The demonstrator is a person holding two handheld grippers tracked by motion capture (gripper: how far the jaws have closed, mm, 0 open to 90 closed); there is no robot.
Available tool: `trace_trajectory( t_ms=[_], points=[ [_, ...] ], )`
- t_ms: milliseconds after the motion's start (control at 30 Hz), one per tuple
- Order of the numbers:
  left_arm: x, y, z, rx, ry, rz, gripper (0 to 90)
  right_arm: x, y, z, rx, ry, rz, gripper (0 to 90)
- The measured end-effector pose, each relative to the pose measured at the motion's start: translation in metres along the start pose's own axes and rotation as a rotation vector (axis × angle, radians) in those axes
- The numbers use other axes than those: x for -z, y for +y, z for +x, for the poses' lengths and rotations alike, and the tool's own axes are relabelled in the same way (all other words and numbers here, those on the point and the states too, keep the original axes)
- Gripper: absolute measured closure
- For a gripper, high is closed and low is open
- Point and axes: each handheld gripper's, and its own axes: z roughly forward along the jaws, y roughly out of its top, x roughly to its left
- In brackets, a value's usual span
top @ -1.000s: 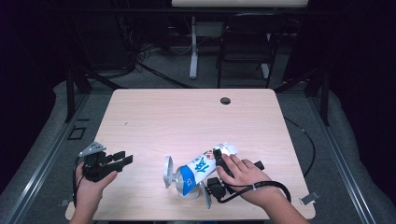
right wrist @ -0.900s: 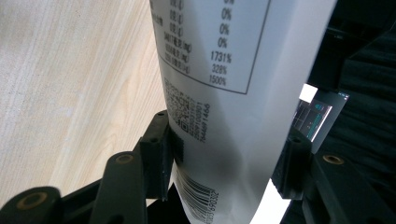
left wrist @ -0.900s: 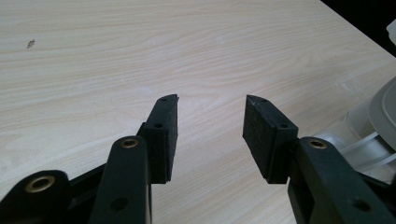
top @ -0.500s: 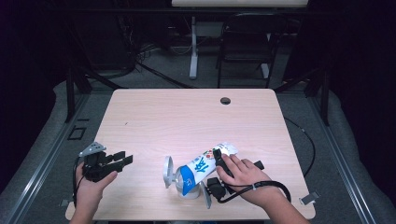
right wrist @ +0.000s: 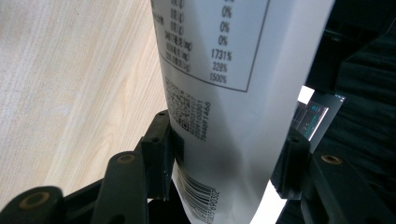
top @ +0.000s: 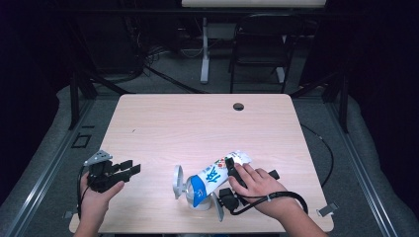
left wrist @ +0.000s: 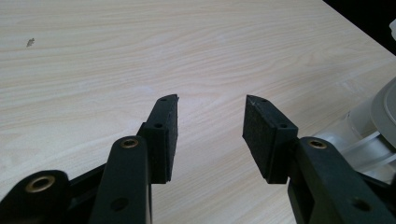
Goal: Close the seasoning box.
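Pouch [top: 213, 177] sits lower centre of the high view, on a pale wood-grain table [top: 197, 123] with a small dark hole [top: 238, 106] near its far edge; dark room behind, chair [top: 264, 44] and stand legs at top. It's white with blue print, tilted, resting on a clear holder [top: 190, 190]; nutrition table and barcode on the back. Right gripper [right wrist: 224, 158] clamped on the pouch. Left gripper [left wrist: 211, 135] lower left, jaws apart, holding nothing.
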Motion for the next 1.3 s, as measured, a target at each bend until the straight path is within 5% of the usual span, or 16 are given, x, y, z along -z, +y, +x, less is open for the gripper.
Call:
trace_trajectory(
  t_ms=[1300],
  points=[
    [-0.0006,-0.0006,0.0005,0.004,0.003,-0.001,55.4,0.0014,0.0005,-0.0009,0.013,-0.004,0.007,50.7]
  ],
)
